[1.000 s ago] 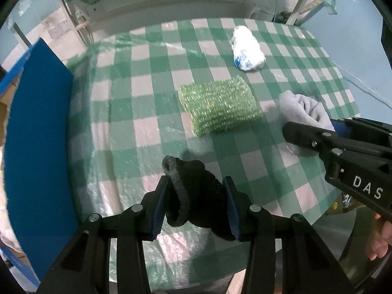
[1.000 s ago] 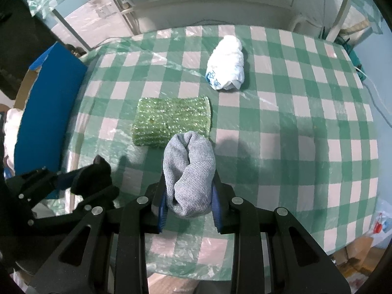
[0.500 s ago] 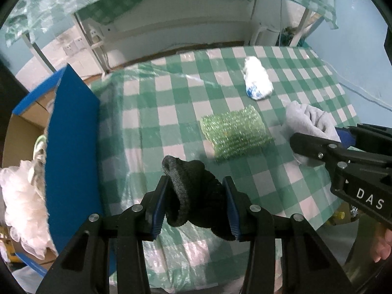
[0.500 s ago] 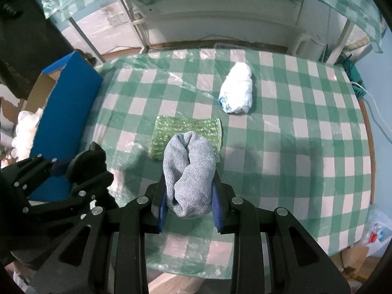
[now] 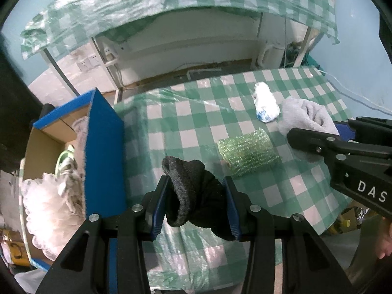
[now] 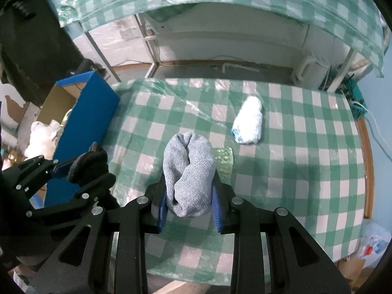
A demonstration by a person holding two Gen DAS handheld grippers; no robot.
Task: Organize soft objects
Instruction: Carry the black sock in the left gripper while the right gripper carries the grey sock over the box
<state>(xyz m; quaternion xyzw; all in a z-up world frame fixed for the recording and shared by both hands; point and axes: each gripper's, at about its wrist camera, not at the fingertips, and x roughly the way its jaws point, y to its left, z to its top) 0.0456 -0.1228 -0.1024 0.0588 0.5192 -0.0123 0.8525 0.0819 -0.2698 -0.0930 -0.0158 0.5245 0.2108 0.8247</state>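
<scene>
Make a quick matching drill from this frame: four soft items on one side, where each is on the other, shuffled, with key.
Items:
1. black sock
2. grey sock
3. white cloth bundle
4. white fluffy item

Places:
A. inside the blue box
B. clamped in the right gripper
C. lying on the checked tablecloth
D. clamped in the left gripper

Pairs: 1-D, 2-B, 3-C, 4-A

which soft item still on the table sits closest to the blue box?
The sparkly green knitted pad: it lies nearer the blue cardboard box than the white rolled bundle, which lies further back. Both socks are held in grippers.
</scene>
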